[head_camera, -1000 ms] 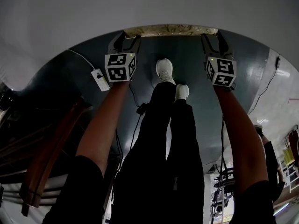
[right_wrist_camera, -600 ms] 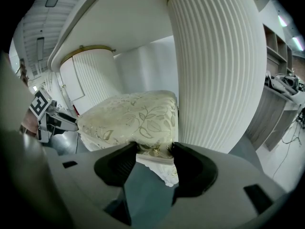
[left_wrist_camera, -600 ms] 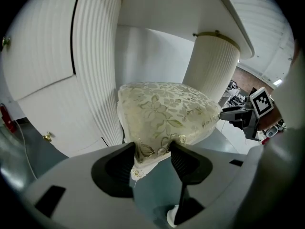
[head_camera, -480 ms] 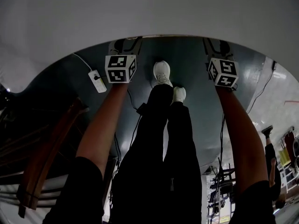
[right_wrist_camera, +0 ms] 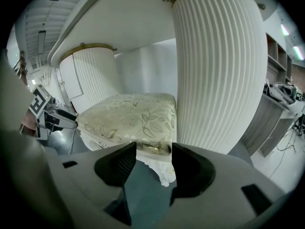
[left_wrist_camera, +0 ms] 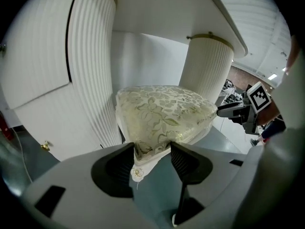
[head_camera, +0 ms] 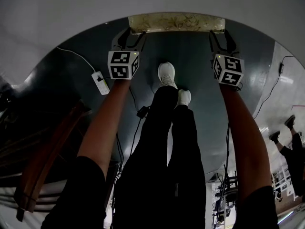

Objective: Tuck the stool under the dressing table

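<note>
The stool has a cream and gold floral cushion; only its near edge shows in the head view, below the white dressing table top. In the left gripper view the stool sits between two fluted white pedestals under the table. My left gripper is shut on its near left corner. The right gripper is shut on the near right corner of the stool, close beside a fluted pedestal. Seen from the head, the left gripper and right gripper hold the edge's two ends.
My legs and white shoes stand on the dark floor between the arms. A white power strip with cables lies at the left. A brown wooden frame stands at lower left. Another person's feet show at far right.
Half a second ago the tabletop hid the stool's near edge in the head view; now that edge shows again, more of it than a second ago. Both grippers stay at its ends.
</note>
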### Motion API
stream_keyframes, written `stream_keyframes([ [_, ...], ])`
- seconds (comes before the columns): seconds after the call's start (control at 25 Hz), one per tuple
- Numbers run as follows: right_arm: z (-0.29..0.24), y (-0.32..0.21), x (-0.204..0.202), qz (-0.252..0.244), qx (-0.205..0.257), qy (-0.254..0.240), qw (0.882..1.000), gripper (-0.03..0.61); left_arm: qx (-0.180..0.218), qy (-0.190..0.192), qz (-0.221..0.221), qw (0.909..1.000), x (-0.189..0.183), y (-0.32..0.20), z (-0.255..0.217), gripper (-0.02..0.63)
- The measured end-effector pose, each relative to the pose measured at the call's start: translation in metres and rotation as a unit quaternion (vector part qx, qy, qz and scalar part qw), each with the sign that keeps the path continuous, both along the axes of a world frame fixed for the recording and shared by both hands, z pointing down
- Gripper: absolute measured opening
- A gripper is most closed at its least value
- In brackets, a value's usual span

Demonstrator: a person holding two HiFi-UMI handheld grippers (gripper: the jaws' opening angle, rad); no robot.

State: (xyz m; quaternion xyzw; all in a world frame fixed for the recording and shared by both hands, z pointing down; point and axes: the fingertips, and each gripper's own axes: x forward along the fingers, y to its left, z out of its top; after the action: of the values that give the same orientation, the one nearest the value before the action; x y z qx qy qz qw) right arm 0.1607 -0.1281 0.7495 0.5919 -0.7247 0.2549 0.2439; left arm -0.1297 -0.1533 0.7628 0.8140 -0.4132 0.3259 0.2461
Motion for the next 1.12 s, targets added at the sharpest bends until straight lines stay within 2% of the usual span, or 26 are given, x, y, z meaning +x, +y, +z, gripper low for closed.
stream_keyframes([
  [0.24, -0.040, 0.016, -0.017, -0.007, 0.031, -0.017, 0.999, 0.236, 0.014, 0.030, -0.019, 0.9993, 0.005, 0.021, -0.030, 0.244],
  [0.36, -0.072, 0.027, -0.025, -0.015, 0.046, -0.027, 0.998, 0.236, 0.032, 0.059, -0.045, 0.9967, 0.014, 0.031, -0.066, 0.244],
  [0.48, -0.113, 0.041, -0.042, -0.032, 0.061, -0.037, 0.997, 0.236, 0.055, 0.078, -0.051, 0.9941, 0.029, 0.045, -0.109, 0.244],
  [0.64, -0.192, 0.076, -0.067, -0.037, 0.083, -0.070, 0.993, 0.236, 0.072, 0.111, -0.059, 0.9894, 0.043, 0.082, -0.188, 0.244],
  [0.8, -0.283, 0.120, -0.074, -0.029, 0.098, -0.101, 0.990, 0.236, 0.075, 0.139, -0.030, 0.9869, 0.063, 0.141, -0.277, 0.244],
  [0.96, -0.377, 0.172, -0.086, -0.053, 0.126, -0.157, 0.978, 0.236, 0.073, 0.173, -0.071, 0.9797, 0.056, 0.199, -0.361, 0.244],
  [1.12, -0.454, 0.217, -0.097, -0.079, 0.154, -0.161, 0.972, 0.236, 0.098, 0.214, -0.107, 0.9661, 0.054, 0.234, -0.444, 0.244],
])
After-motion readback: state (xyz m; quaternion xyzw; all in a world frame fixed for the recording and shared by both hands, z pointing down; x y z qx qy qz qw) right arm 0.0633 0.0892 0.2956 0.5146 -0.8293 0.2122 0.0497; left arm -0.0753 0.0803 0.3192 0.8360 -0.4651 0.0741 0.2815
